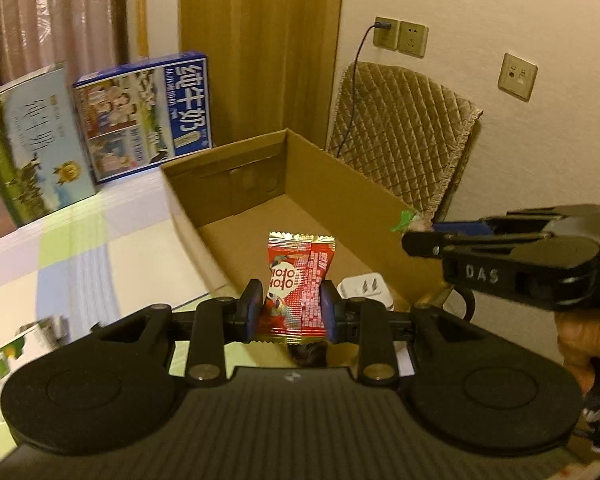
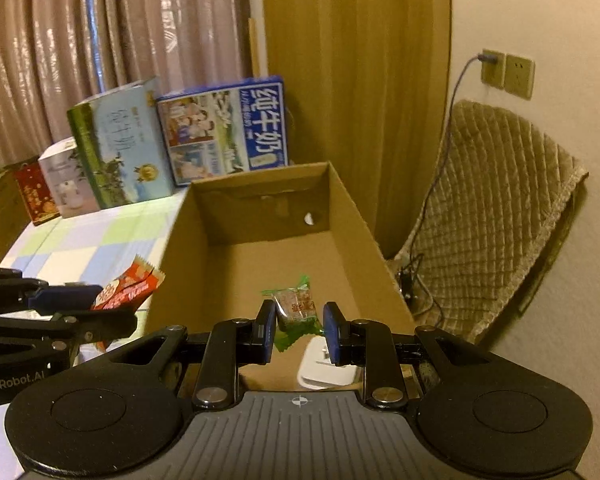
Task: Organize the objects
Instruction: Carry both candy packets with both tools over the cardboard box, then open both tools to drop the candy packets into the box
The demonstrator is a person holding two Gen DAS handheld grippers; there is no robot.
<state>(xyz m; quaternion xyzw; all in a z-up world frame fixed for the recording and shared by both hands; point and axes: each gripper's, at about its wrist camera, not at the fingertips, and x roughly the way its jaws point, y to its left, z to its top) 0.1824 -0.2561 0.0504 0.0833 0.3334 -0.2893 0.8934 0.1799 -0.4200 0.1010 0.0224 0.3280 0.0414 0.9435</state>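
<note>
Over the cardboard box (image 1: 340,184): left gripper (image 1: 290,308) clenched on red snack packet (image 1: 300,280), right gripper (image 2: 300,330) parted, green candy (image 2: 296,304) against one finger, hold uncertain. White plug adapter (image 1: 366,288) lies inside. Wrappers look light, crinkly, slippery; pinch mid-body.

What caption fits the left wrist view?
Left gripper holds a red packet over the box.
</note>
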